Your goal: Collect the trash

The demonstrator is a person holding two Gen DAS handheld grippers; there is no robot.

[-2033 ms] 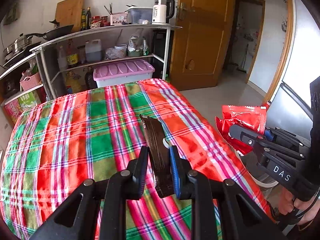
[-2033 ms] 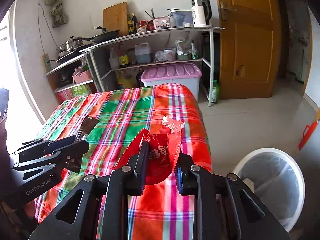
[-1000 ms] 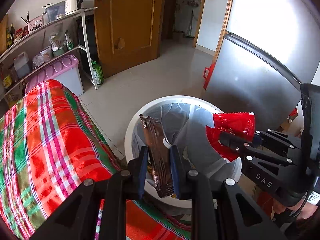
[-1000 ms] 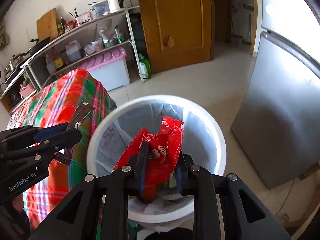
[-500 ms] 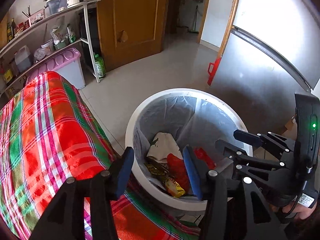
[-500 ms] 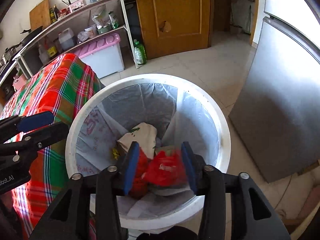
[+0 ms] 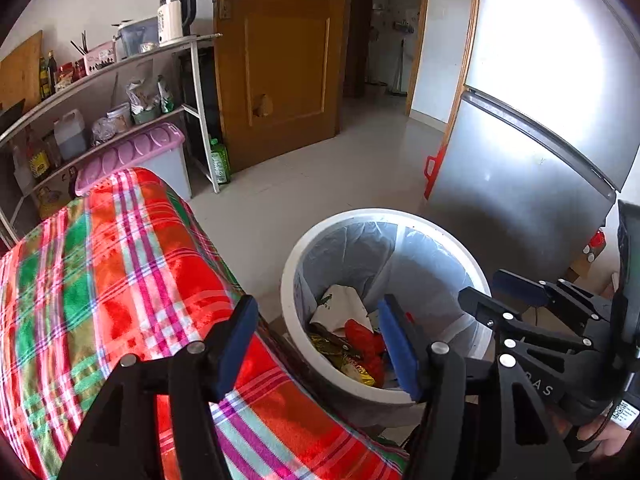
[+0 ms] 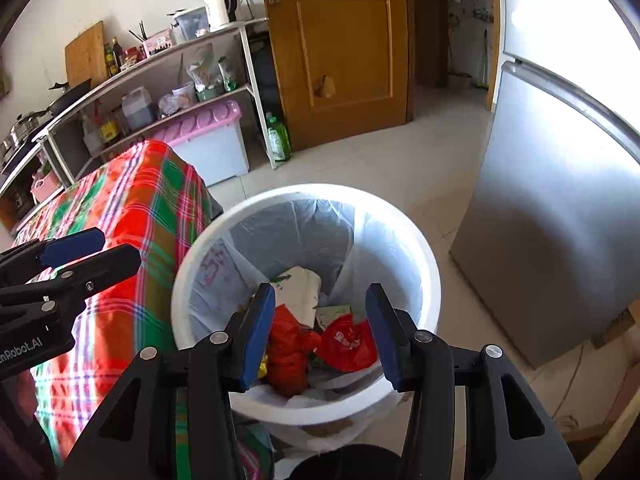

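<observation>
While the white bin [image 8: 430, 276] stands below both pairs of fingers, the left gripper [image 7: 316, 344] is opening and the right gripper [image 8: 320, 328] is released, both empty. Red wrappers [image 8: 346, 344] lie inside: light, crinkly, slippery; pinch a flat edge.

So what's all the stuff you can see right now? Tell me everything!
trash bin: one, white, clear liner, on the floor beside the table
wrappers: several, mostly red, inside the bin
tablecloth: one, red and green plaid, over the table
storage box: one, pink lid, under the shelves
kettle: one, white, top shelf
green bottle: one, on the floor by the door
door: one, brown wood
fridge: one, silver, right of the bin
left gripper: jaws opening, empty
right gripper: jaws open, empty, above the bin
</observation>
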